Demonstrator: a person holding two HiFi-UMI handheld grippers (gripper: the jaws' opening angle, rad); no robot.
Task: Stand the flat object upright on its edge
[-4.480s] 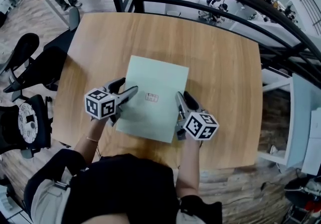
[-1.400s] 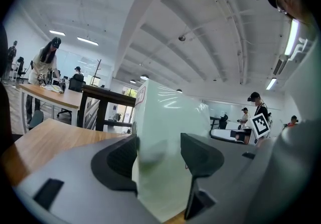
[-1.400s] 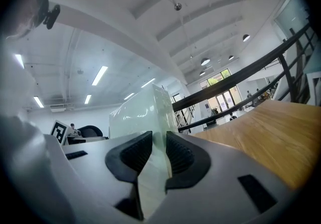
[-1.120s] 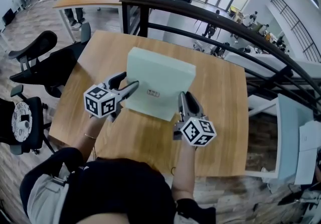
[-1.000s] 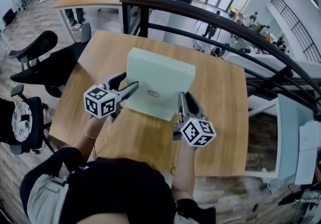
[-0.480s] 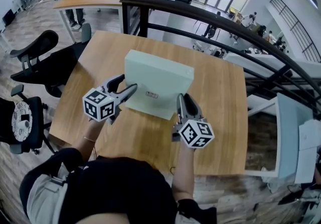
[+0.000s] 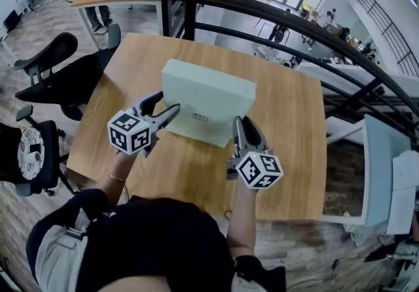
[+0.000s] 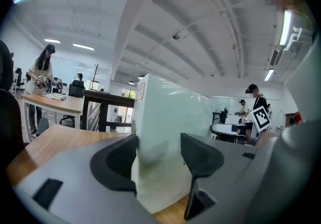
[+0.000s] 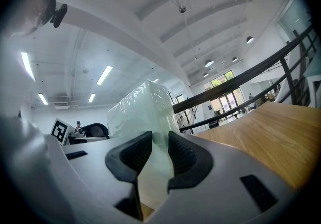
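Nearest, we have our left gripper (image 7: 169, 103) clamped on the left edge of the pale green box (image 7: 209, 95) and our right gripper (image 7: 241, 124) pinched narrowly on its right edge. The box rises nearly upright over the middle of the wooden table (image 7: 291, 130), with a dark railing (image 7: 229, 1) beyond.

Was flat; box (image 7: 206, 104) now tipped up, apparently on edge.

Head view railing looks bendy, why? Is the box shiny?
Head view: the wide lens curves the black railing. Right gripper view: light glints in streaks on the pale green box. Left gripper view: it blurs near the left claw.
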